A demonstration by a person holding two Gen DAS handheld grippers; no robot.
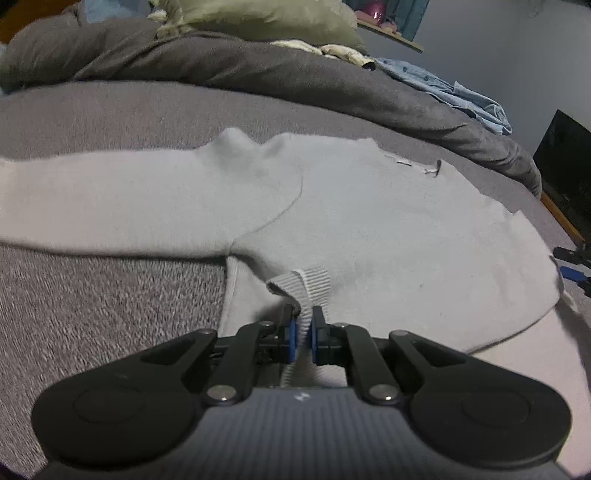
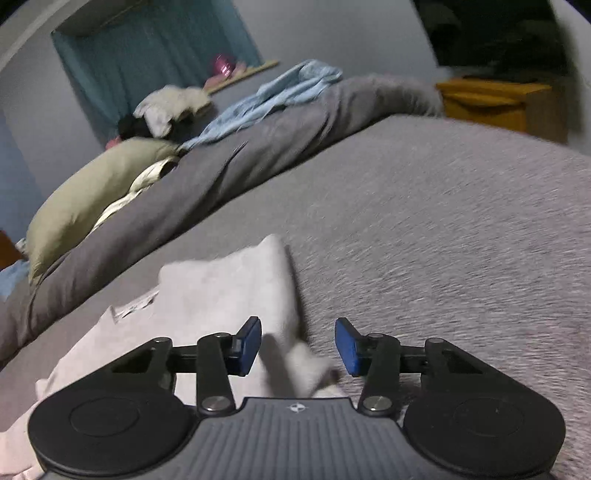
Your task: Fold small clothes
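My left claw [image 1: 303, 328] is clenched on the ribbed hem band [image 1: 314, 282] of a pale grey knit sweater [image 1: 369, 221], the blue pads [image 1: 292, 338] pressing the cloth from both sides. Beyond that claw the sweater lies spread flat on the grey textured bed cover [image 1: 92, 295]; one sleeve [image 1: 92, 206] stretches far off to the claw's left, and the neck opening with its label [image 1: 424, 166] sits ahead and to the right. Past the sweater I see a rumpled dark grey duvet [image 1: 258, 74], with an olive pillow [image 1: 277, 22] and a light blue garment [image 1: 443, 92] lying on it.

My right claw [image 2: 298, 345] is released: its blue pads [image 2: 349, 345] stand apart with a folded edge of the same sweater [image 2: 229, 288] lying between them, and neither pad presses it. The frame is blurred there, so I cannot tell whether the left pad brushes the cloth. The sweater runs ahead and to that claw's left; bare bed cover [image 2: 443, 240] fills everything to its right. Farther off lie the duvet [image 2: 258, 147] and a yellow wooden cabinet [image 2: 491, 99].
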